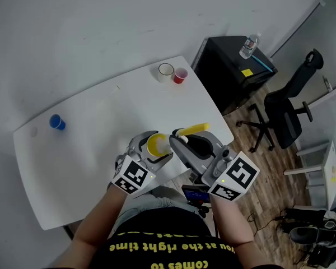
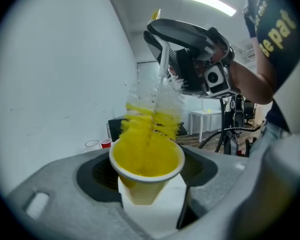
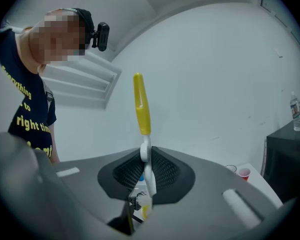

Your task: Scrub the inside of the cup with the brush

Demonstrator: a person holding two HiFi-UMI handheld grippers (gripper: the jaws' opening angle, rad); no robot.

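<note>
Biggest thing in your head view is the white table (image 1: 101, 144), tucked against plain white walls, with wood-plank floor (image 1: 269, 189) off at 3 to 5 o'clock. A black cabinet (image 1: 229, 72) stands just beside the table's 2 o'clock corner, and a black office chair (image 1: 288, 111) is parked near it at 3 o'clock. Your black shirt (image 1: 173, 248) has yellow print on it. Upside down from your camera I can read "at the right time" and "comes to", the rest is cut off. Both tools are up over the table's 6 o'clock edge. Your left gripper (image 2: 150, 184) is clamped around the yellow cup (image 2: 147, 164) with the jaws standing wide, mouth of the cup facing up toward the other tool. Your right gripper (image 3: 146, 171) is pinched nearly together on the white neck of the brush (image 3: 142, 109). Its yellow handle pokes out toward 2 o'clock in the head view. The bristle end is down in the cup's mouth, yellow bristles inside and white ones above the rim, all a bit blurry. Nothing stands between the two tools. At the far edge, around 12 o'clock, a clear cup (image 1: 166, 72) and a red cup (image 1: 180, 75) sit touching. A blue cup (image 1: 57, 122) is alone at 9 o'clock, well apart. A water bottle (image 1: 247, 45) stands upright on the cabinet, with a yellow note (image 1: 246, 72) near it, too small to read.
</note>
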